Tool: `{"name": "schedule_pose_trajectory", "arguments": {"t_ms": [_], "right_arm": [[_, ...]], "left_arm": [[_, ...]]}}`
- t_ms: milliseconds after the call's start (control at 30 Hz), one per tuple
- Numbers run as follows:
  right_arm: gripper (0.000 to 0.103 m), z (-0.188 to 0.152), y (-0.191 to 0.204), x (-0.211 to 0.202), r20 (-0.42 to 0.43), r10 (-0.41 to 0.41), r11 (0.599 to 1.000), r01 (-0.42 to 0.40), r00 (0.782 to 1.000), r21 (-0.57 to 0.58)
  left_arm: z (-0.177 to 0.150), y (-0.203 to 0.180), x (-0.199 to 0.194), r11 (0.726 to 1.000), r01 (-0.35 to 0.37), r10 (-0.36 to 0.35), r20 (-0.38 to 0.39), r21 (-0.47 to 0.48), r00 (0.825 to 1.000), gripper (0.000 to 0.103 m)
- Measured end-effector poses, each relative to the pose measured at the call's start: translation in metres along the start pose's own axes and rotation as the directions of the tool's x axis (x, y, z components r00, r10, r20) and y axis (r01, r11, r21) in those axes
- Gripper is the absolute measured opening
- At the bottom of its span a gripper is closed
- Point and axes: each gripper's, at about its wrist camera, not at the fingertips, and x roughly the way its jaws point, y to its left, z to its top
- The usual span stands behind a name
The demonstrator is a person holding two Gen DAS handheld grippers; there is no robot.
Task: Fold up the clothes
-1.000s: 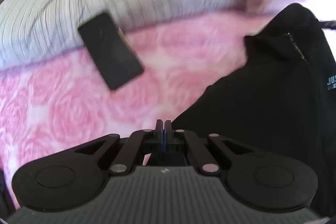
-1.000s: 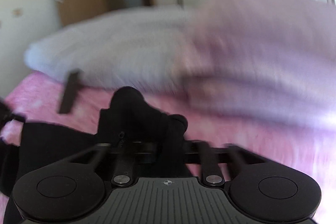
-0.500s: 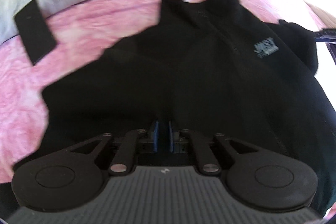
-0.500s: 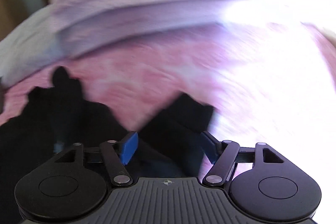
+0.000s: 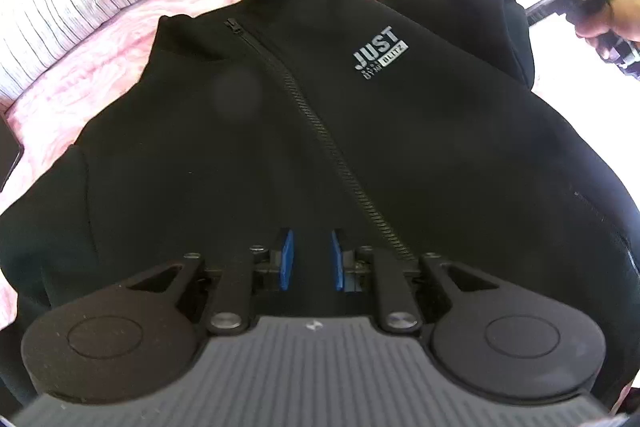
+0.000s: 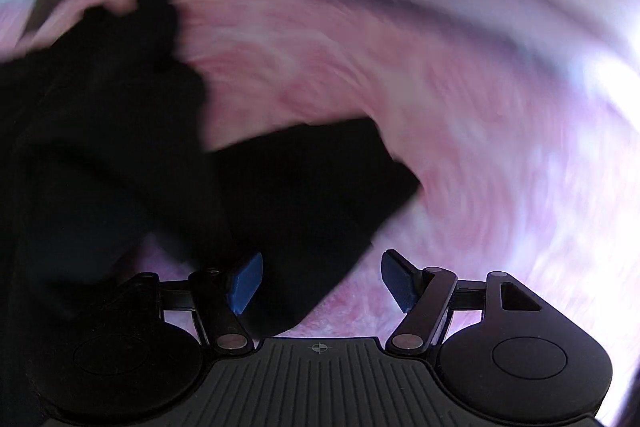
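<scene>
The left gripper (image 5: pixel 311 259), fingers just opening and empty, hung over the black jacket (image 5: pixel 304 131); the right gripper (image 6: pixel 320 281) stood spread at 2 o'clock.

White lettering on the chest of the black jacket (image 5: pixel 320 131), just right of its zipper (image 5: pixel 320 131), reads "JUST" over a smaller boxed "BLITZ"; the tiny line beside the box is illegible
</scene>
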Motion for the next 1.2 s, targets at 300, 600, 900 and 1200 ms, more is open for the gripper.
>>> {"name": "schedule_pose_trajectory", "arguments": {"t_ms": [300, 600, 900, 1200], "right_arm": [[0.004, -0.021, -0.055, -0.078, 0.165, -0.064, 0.945, 0.007, 0.984, 0.326], [0.050, -0.163, -0.091, -0.206, 0.106, -0.512, 0.759, 0.391, 0.852, 0.521], [0.051, -0.191, -0.049, -0.179, 0.066, -0.349, 0.782, 0.252, 0.935, 0.569], [0.051, -0.167, -0.089, -0.147, 0.148, -0.265, 0.770, 0.117, 0.953, 0.627]], "left_arm": [[0.033, -0.020, -0.008, 0.999, 0.009, -0.009, -0.011, 0.048, 1.000, 0.018], [0.073, -0.052, 0.004, 0.982, 0.079, -0.084, 0.020, 0.174, 0.996, 0.019], [0.056, -0.058, 0.003, 0.980, 0.074, -0.071, -0.019, 0.187, 0.997, 0.024], [0.026, -0.051, -0.002, 0.991, 0.034, -0.024, -0.077, 0.133, 0.997, 0.024]]}}
